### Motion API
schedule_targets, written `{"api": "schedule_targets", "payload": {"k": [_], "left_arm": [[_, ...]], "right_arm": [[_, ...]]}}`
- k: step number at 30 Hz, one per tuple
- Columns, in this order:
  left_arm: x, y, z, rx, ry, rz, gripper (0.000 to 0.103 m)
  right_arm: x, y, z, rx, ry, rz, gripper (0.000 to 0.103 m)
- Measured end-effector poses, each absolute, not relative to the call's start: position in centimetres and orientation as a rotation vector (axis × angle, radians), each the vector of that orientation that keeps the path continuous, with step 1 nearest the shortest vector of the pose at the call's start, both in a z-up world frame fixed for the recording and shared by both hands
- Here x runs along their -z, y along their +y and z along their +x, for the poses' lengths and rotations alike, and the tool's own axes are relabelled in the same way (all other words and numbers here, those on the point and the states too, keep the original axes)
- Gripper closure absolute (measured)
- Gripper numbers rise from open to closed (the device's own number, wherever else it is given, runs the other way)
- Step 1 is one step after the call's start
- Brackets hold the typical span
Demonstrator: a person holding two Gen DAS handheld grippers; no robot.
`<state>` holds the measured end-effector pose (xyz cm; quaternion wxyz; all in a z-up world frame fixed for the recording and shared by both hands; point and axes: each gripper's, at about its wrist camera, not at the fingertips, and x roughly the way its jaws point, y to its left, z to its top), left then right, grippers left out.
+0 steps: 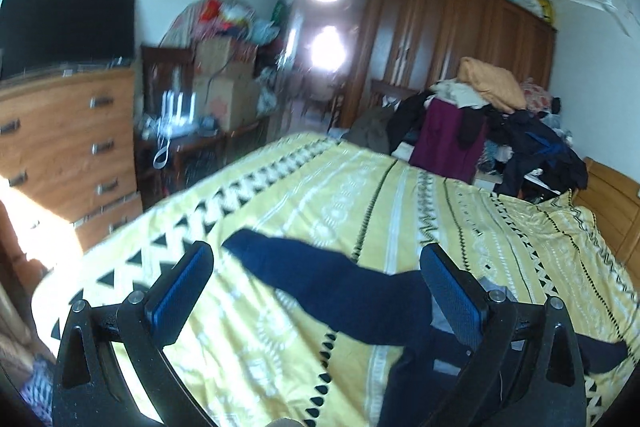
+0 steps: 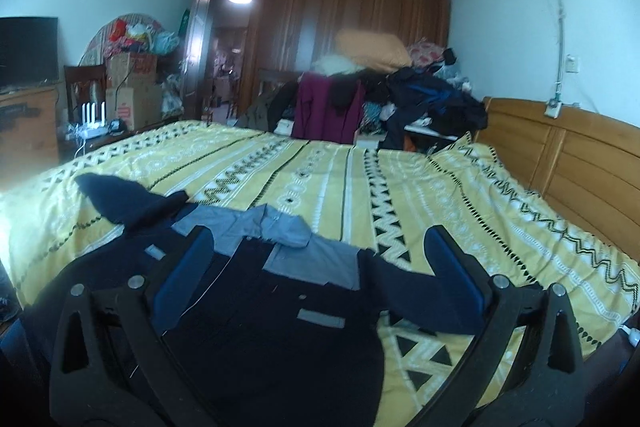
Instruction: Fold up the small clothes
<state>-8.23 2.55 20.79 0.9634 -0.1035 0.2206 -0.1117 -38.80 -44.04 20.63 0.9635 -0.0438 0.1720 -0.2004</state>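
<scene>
Between the right gripper's [image 2: 318,267] spread, empty fingers lies the navy shirt [image 2: 272,311], flat on the bed [image 2: 460,195]; left gripper [image 1: 316,291] gapes over 1 sleeve [image 1: 320,279]. Soft, floppy, light; pinch a cuff.

Matt navy cloth on a printed cotton-look bedspread

The small jacket [image 2: 280,307] is dull navy cloth with paler grey-blue fabric panels; the yellow bedspread [image 2: 440,187] is soft, matt printed cloth. The right gripper [image 2: 320,259] is matt black plastic with textured blue pads [image 1: 184,291] and small shiny metal bolts. Wardrobe [image 2: 352,23] wood looks glossy, the headboard [image 2: 568,155] paler and satin.
</scene>
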Motion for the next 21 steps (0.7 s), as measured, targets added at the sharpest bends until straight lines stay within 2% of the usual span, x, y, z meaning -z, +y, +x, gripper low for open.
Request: {"api": "schedule_targets", "payload": {"k": [9, 18, 21], "left_arm": [[-11.2, 7.3, 3.2, 0.249, 0.702, -0.359, 0.002], [-0.6, 7.2, 16.4, 0.272, 0.942, -0.521, 0.033], [2.9, 6.0, 19.5, 0.249, 1.023, -0.507, 0.038]], "right_arm": [[-17.3, -41.6, -33.4, 0.310, 0.495, -0.091, 0.000], [-14.8, -39.9, -27.1, 0.227, 0.600, -0.123, 0.000], [-14.1, -39.7, -25.6, 0.208, 0.624, -0.127, 0.000]]}}
